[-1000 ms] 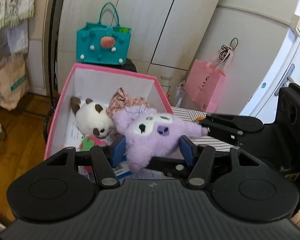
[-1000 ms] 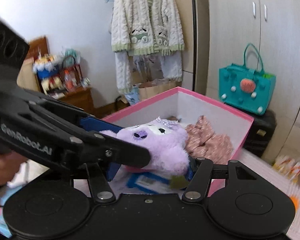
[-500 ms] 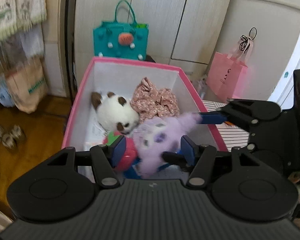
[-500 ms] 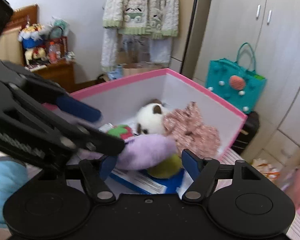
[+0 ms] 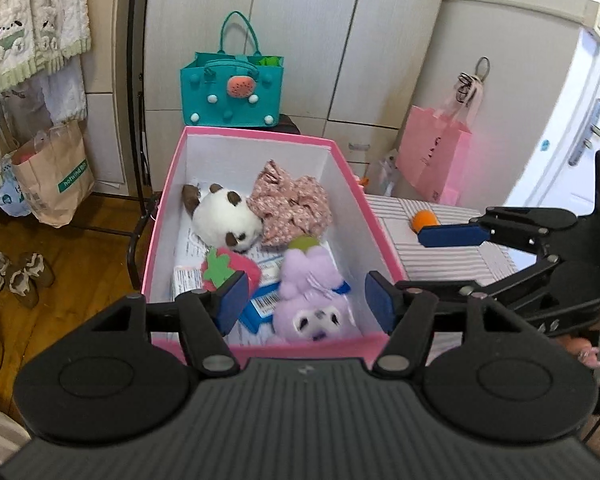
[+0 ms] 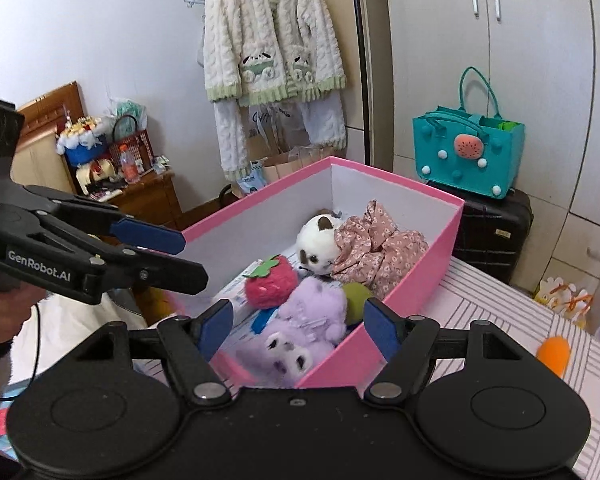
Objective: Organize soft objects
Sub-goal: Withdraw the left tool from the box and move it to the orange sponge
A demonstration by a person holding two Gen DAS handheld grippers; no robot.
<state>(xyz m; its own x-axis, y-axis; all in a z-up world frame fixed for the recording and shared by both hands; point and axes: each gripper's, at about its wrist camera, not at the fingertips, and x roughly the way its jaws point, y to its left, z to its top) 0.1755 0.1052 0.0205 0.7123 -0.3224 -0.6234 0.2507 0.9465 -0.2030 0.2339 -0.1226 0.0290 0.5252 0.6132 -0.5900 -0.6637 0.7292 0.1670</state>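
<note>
A pink box (image 5: 352, 176) (image 6: 420, 264) with white inside holds a purple plush (image 5: 312, 300) (image 6: 304, 320) lying near its front wall, a white-and-brown plush (image 5: 224, 220) (image 6: 316, 244), a red strawberry plush (image 5: 230, 268) (image 6: 270, 282), a floral cloth (image 5: 292, 208) (image 6: 380, 244) and a green ball (image 5: 302, 242) (image 6: 356, 296). My left gripper (image 5: 306, 306) is open and empty above the box's front edge. My right gripper (image 6: 300, 326) is open and empty over the box's near corner. It also shows in the left wrist view (image 5: 452, 236) to the right of the box.
An orange soft object (image 5: 424, 219) (image 6: 554, 354) lies on the striped table (image 5: 452, 256) right of the box. A teal bag (image 5: 232, 92) (image 6: 468, 160) stands on a dark case behind it. A pink bag (image 5: 436, 164) hangs at right. Wooden floor with shoes (image 5: 16, 272) lies at left.
The purple plush was gripped above the box a second ago. It has dropped into the box and lies face up. Both grippers have opened and drawn back.
</note>
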